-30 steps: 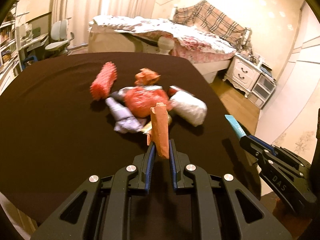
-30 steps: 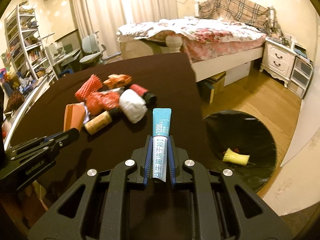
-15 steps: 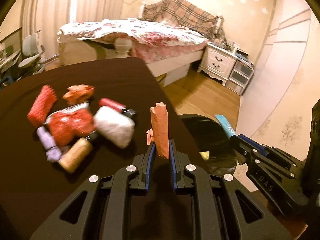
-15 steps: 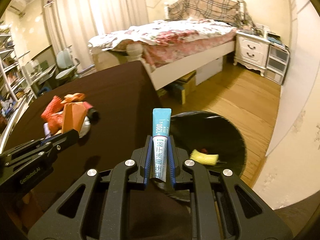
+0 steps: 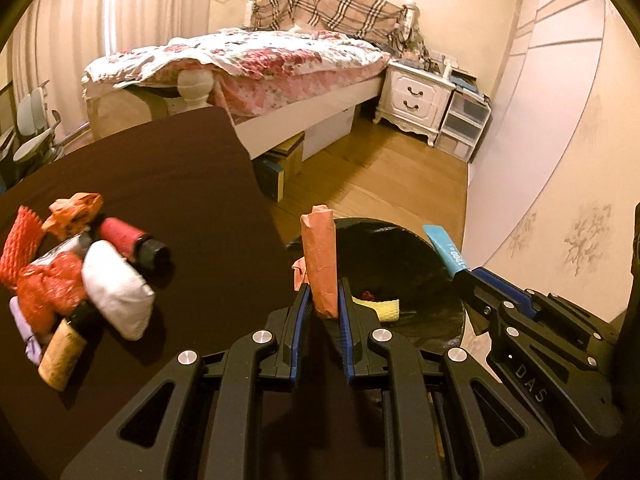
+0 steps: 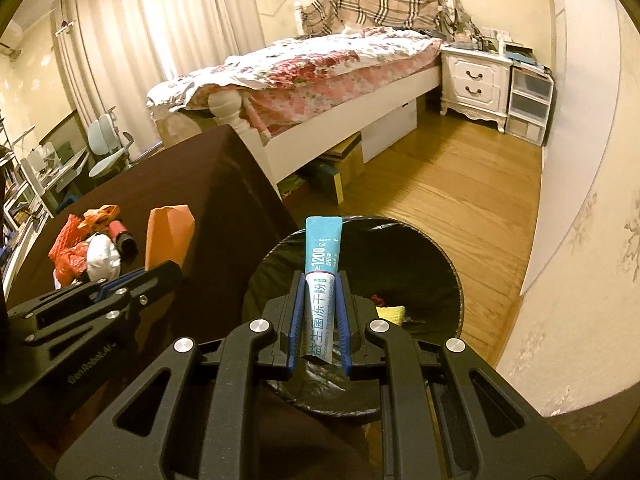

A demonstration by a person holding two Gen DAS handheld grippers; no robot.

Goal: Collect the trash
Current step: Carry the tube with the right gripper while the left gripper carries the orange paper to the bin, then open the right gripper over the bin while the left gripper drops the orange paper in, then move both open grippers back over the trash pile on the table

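Trash: crumpled orange wrapper [image 5: 320, 268] clamped in left gripper [image 5: 321, 304], teal sachet [image 6: 322, 280] in right gripper [image 6: 320, 304]

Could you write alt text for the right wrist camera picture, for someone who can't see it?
The right gripper, jaws shut on a teal and white sachet, hangs over a black-lined trash bin on a bedroom floor. To its left, the left gripper holds an orange wrapper above a dark table.
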